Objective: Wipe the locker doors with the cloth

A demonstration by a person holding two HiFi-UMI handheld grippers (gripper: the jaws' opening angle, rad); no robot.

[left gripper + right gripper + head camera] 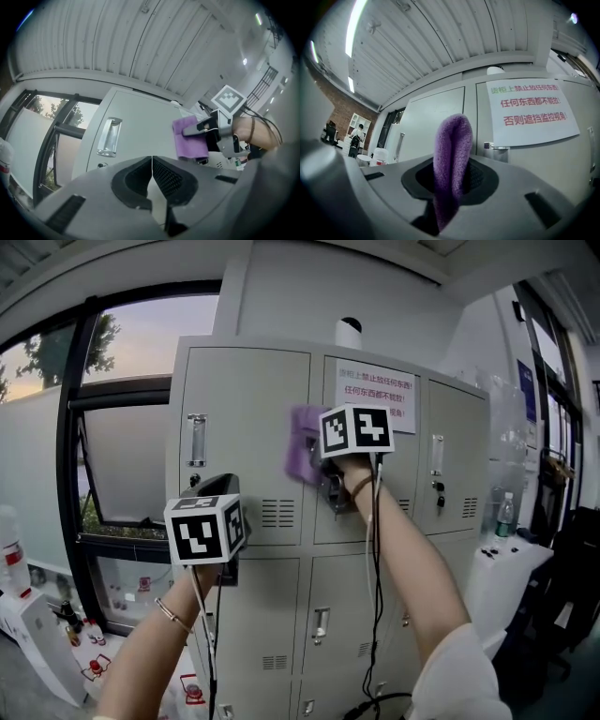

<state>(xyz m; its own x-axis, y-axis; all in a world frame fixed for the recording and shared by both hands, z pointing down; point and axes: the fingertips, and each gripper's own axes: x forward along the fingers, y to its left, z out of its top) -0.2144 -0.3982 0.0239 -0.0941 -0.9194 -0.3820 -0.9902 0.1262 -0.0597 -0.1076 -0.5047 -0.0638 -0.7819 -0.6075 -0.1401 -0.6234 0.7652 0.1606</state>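
A bank of grey lockers (248, 409) fills the head view. My right gripper (322, 468) is shut on a purple cloth (302, 448), held up against the seam between the top left and top middle doors. In the right gripper view the cloth (451, 157) stands folded between the jaws, facing the doors. My left gripper (214, 487) hangs lower, in front of the top left door's lower part; its jaws meet with nothing between them (152, 174). In the left gripper view the cloth (190, 139) and the right gripper (202, 127) show at the upper right.
A paper notice (375, 396) with red print is stuck on the top middle door. Door handles (196, 440) and locks stick out. A window (122, 446) is at the left; a white table with a bottle (506, 513) is at the right. Cables (375, 615) hang from my right arm.
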